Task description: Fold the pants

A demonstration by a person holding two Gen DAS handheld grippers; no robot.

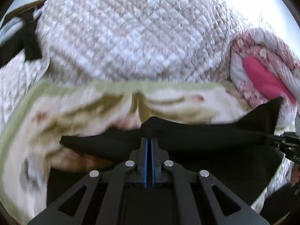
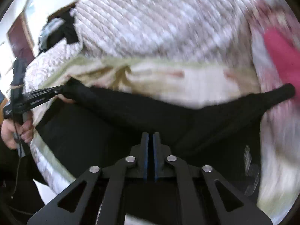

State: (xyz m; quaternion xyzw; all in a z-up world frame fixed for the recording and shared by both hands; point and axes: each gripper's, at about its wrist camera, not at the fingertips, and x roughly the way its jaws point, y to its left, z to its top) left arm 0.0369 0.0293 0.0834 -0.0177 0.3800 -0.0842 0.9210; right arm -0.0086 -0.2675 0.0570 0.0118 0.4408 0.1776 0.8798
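The black pants (image 1: 196, 140) hang stretched between my two grippers above the bed. My left gripper (image 1: 149, 139) is shut on the pants' upper edge, which bunches up just past its blue pads. My right gripper (image 2: 150, 136) is shut on the same edge of the pants (image 2: 131, 116) farther along. The left gripper also shows in the right wrist view (image 2: 61, 90) at the left, pinching the cloth's corner. The right gripper shows in the left wrist view (image 1: 270, 136) at the right edge. Both views are motion-blurred.
A cream floral blanket with a green border (image 1: 84, 101) lies under the pants. Behind it is a white-and-beige quilted bedspread (image 1: 131, 37). A pink floral duvet with a magenta patch (image 1: 262, 75) is bunched at the right. Dark clothes (image 1: 22, 37) lie at the far left.
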